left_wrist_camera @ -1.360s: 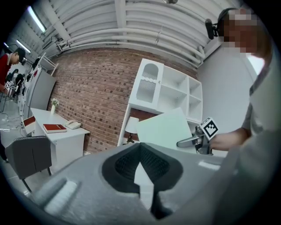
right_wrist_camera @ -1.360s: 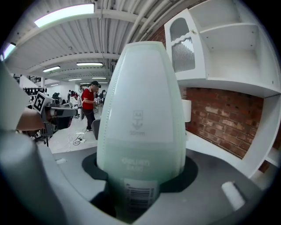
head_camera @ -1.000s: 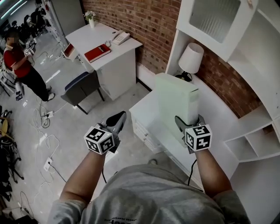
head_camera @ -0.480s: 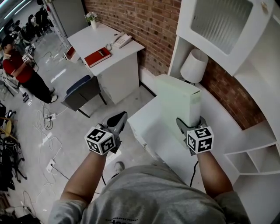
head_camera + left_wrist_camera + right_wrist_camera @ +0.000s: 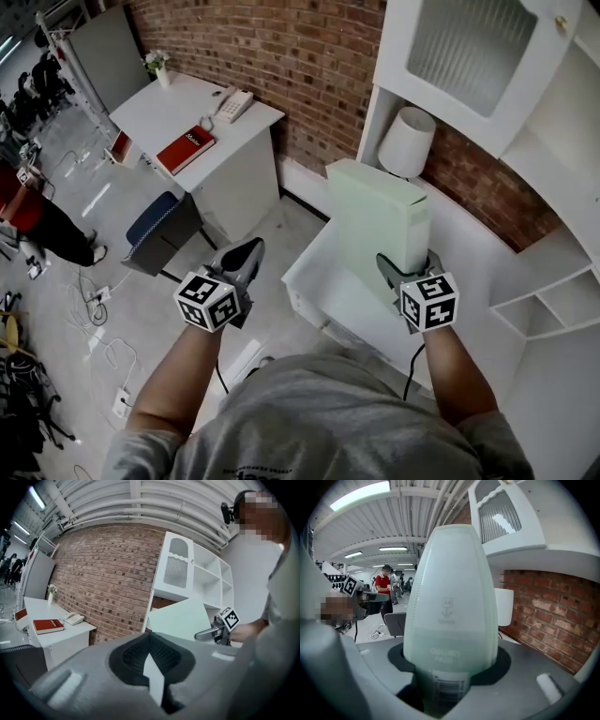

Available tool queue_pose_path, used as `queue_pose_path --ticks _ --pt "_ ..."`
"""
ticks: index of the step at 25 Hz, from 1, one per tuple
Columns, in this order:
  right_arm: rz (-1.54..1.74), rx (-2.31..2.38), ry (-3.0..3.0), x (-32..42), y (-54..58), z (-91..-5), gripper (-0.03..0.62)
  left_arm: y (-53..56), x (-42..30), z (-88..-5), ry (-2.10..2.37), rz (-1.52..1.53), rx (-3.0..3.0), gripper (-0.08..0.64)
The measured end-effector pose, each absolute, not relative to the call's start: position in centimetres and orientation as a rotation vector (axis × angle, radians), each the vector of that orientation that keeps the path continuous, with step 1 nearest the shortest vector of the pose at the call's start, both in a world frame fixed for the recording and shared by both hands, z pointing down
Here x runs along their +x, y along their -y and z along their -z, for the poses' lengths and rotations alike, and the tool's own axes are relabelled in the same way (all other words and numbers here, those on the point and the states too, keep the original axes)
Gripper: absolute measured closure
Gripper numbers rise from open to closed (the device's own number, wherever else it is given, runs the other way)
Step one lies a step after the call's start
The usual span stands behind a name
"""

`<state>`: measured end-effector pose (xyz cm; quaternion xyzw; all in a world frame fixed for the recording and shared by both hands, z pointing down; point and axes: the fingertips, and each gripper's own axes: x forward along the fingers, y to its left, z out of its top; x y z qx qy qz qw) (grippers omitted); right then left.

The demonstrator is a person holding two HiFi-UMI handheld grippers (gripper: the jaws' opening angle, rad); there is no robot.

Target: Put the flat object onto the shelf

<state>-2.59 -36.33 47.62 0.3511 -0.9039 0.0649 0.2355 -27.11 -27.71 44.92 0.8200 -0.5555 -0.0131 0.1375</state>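
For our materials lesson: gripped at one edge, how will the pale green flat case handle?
Probably stiff: the pale green case stands upright above the right gripper without drooping. Likely light, since one edge grip carries it. Its smooth surface might slip.

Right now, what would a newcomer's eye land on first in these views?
The tall pale green flat box stands out first, held upright in the right hand-held gripper above the white counter, right of centre in the head view. Next comes the white shelf unit against the brick wall behind it. At left, the left hand-held gripper is shut and empty over the floor.
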Motion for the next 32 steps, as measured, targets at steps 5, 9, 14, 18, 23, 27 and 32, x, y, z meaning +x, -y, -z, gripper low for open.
queue_pose_path --ticks 5,9,14,18,23,27,32 --pt "-0.116 1.013 2.460 -1.6 35.4 -46.4 0.307 28.4 -26.2 -43.9 1.557 0.059 2.429 0.561" --pt "-0.062 1.081 2.436 1.1 35.1 -44.5 0.307 29.8 -23.3 -42.4 1.482 0.077 2.501 0.561" --pt "0.008 1.221 2.379 6.4 34.8 -41.6 0.307 32.2 -18.3 -39.9 1.346 0.104 2.626 0.561" --pt "0.053 1.350 2.333 10.9 33.5 -38.6 0.307 33.8 -13.8 -37.9 1.215 0.114 2.724 0.561" --pt "0.170 1.480 2.250 16.1 31.0 -33.7 0.307 34.8 -7.9 -35.3 1.039 0.110 2.826 0.561" --pt "0.271 1.565 2.190 19.8 28.8 -29.1 0.307 35.1 -3.8 -32.9 0.921 0.115 2.895 0.561" --pt "0.439 1.630 2.091 23.0 26.0 -23.4 0.307 34.7 0.3 -30.2 0.796 0.126 2.969 0.561"
